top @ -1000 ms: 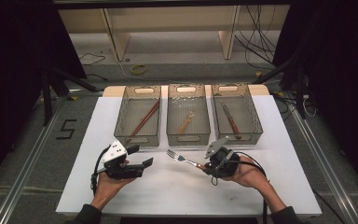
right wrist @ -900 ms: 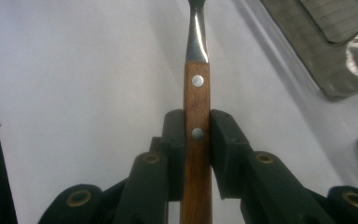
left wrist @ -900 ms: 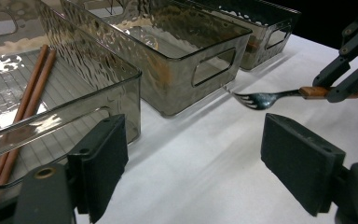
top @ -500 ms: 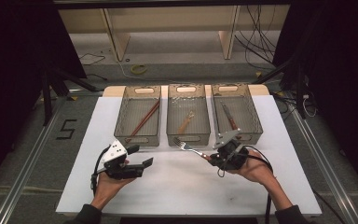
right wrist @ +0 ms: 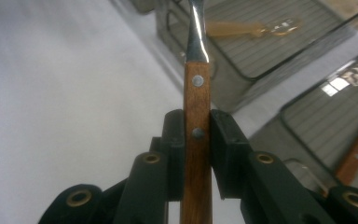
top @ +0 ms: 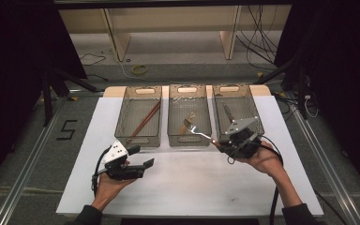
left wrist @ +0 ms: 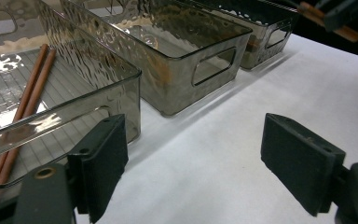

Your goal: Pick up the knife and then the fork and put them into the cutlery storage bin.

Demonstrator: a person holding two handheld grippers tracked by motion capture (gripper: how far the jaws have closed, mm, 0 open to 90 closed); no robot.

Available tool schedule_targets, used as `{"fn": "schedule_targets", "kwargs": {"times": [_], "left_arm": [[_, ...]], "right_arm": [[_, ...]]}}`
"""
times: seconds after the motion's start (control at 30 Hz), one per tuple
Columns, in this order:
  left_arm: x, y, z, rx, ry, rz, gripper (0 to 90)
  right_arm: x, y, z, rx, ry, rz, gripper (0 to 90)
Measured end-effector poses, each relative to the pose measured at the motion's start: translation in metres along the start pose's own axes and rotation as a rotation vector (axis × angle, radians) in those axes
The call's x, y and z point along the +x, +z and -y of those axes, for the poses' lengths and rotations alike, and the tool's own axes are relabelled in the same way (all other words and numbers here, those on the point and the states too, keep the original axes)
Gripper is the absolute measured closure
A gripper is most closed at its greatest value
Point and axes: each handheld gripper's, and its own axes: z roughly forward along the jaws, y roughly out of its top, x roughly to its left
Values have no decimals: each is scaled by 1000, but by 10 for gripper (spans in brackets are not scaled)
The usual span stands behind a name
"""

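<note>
The fork was held by its wooden handle between the closed jaws of the right gripper, with its tines over the near edge of the middle bin. The left gripper had its jaws wide open with nothing between them, above the white table. 3 grey transparent bins stood in a row; the left bin held chopsticks. Dark curtains and a concrete floor surrounded the table.

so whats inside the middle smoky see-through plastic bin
The middle smoky see-through plastic bin holds one wooden-handled utensil on its ribbed floor. The wooden-handled metal fork in the right gripper hangs over the near end, covering part of it.
</note>
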Motion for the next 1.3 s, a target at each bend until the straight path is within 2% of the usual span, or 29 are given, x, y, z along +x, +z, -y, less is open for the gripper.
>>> {"fn": "schedule_targets", "kwargs": {"times": [0.47,0.57,1.07,1.3], "left_arm": [[0,1,0,2,0,1,222],[0,1,0,2,-1,2,222],[0,1,1,-1,-7,0,222],[1,1,1,0,-10,-1,221]], "right_arm": [[-37,-18,2,-63,96,88,771],[-42,-18,3,-64,110,111,771],[-63,-17,0,-72,168,160,773],[-77,-12,-1,-74,214,199,772]]}}
